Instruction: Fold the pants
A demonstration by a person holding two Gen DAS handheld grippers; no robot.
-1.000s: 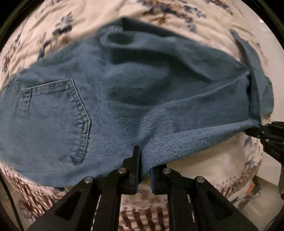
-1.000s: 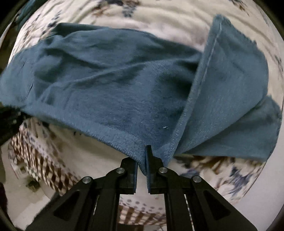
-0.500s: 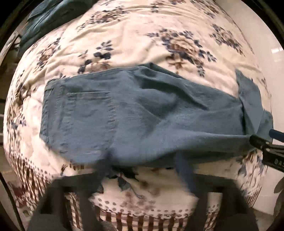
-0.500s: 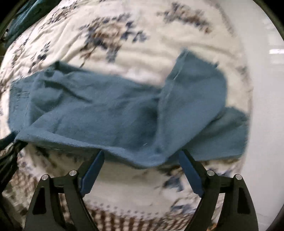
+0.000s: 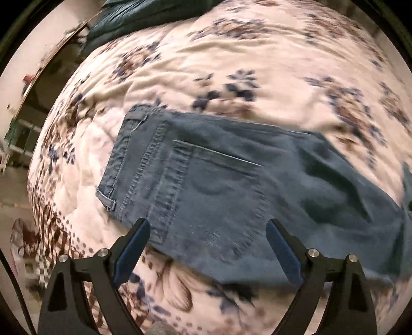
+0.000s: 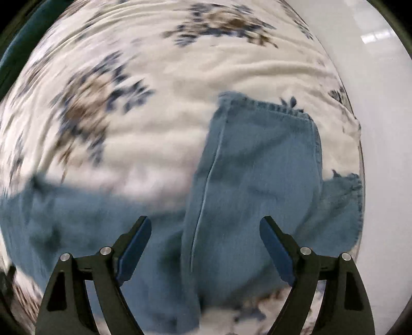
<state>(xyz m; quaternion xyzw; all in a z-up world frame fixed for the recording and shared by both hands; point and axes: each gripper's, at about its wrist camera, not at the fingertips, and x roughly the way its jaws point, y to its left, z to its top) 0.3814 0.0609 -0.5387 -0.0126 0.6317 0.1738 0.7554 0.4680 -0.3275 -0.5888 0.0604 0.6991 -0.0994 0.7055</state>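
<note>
Bed (image 5: 231, 64), covered by a cream quilt printed with blue and brown flowers, filling most of both wrist views; its near edge carries a brown checked and dotted border (image 5: 54, 232). White floor (image 6: 386, 128) beyond the bed's right side in the right wrist view.

Pants (image 5: 231, 193), blue denim, lying flat on the quilt near the bed's near edge. In the left wrist view the waistband (image 5: 121, 157) points left, with a belt loop (image 5: 106, 199) at its near corner and a back pocket (image 5: 219, 190) facing up; the legs run off to the right. In the right wrist view the leg ends (image 6: 262, 167) are folded back across the legs, pointing toward the far side, with a frayed hem (image 6: 270, 107) on the upper layer and a second frayed hem (image 6: 345, 195) just beside it on the right. Both views are blurred by motion.

Dark green cloth (image 5: 144, 15) at the far left of the bed.

Left gripper (image 5: 208, 241), above the waist end of the pants, jaws spread wide and clear of the denim. Right gripper (image 6: 205, 238), above the folded leg ends, jaws likewise wide, nothing pinched. Blue pads (image 5: 132, 247) line the inner faces of the fingers. On each gripper the jaws have just been opening; denim shows in the gap between the fingers, lying below them on the bed.
</note>
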